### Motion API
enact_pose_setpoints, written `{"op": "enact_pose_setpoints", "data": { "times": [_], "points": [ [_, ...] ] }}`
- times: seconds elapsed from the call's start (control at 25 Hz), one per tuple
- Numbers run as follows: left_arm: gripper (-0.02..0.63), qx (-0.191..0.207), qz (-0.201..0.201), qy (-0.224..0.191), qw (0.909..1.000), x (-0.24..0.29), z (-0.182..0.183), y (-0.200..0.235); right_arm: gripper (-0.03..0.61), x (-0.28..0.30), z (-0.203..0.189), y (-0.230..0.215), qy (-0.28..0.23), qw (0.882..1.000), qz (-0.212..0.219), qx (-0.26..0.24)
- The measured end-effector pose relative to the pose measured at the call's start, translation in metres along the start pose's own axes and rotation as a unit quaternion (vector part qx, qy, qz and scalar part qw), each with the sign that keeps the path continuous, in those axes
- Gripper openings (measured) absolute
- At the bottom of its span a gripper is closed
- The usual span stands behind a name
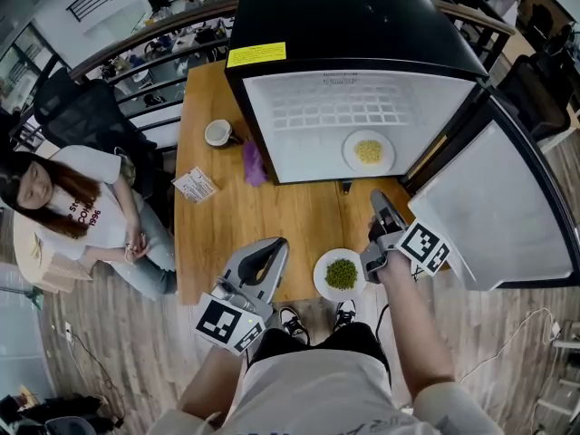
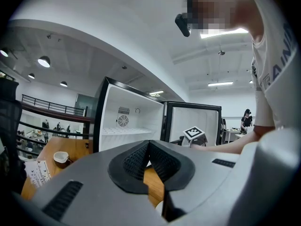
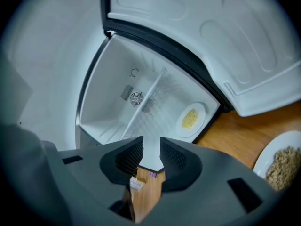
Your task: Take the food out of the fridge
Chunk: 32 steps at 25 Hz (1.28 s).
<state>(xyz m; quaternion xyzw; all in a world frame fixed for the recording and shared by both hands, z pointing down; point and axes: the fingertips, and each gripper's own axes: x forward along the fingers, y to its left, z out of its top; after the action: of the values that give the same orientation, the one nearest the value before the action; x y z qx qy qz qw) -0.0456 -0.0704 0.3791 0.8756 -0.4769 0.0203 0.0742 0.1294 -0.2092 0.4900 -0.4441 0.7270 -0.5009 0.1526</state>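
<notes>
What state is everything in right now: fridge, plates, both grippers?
Fridge door: swung open.
Yellow food plate: inside the fridge, on its floor.
Green food plate: out, on the table.
Left gripper: shut, empty.
Right gripper: open, empty.

Upper middle of the head view: a yellow label on top of the black fridge carries dark print too small to read. At the left edge, the seated person's white shirt shows red letters and what looks like "1996". The print on the leaflet on the table cannot be read. At the right edge of the left gripper view, large grey letters ending in "AIN" run along the wearer's shirt.
</notes>
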Motion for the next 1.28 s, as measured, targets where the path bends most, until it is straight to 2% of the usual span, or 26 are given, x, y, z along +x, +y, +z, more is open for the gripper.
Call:
{"op": "enact_pose_setpoints", "data": {
  "times": [0.2, 0.4, 0.6, 0.76, 1.28],
  "points": [
    [0.008, -0.007, 0.009, 0.013, 0.9998, 0.002, -0.011, 0.017, 0.101, 0.031, 0.004, -0.051, -0.039, 0.992, -0.037, 0.115],
    [0.008, -0.015, 0.015, 0.026, 0.9995, 0.010, -0.023, 0.032, 0.101, 0.053, 0.007, -0.089, -0.063, 0.982, -0.071, 0.166],
    [0.008, -0.019, 0.007, 0.037, 0.9991, 0.017, -0.034, 0.038, 0.101, 0.069, 0.005, -0.125, -0.100, 0.963, -0.103, 0.229],
    [0.008, -0.027, 0.007, 0.045, 0.9986, 0.021, -0.044, 0.041, 0.101, 0.082, 0.003, -0.141, -0.114, 0.954, -0.118, 0.252],
    [0.008, -0.036, 0.012, 0.059, 0.9975, 0.017, -0.057, 0.050, 0.101, 0.096, 0.005, -0.158, -0.118, 0.947, -0.127, 0.272]
  ]
}}
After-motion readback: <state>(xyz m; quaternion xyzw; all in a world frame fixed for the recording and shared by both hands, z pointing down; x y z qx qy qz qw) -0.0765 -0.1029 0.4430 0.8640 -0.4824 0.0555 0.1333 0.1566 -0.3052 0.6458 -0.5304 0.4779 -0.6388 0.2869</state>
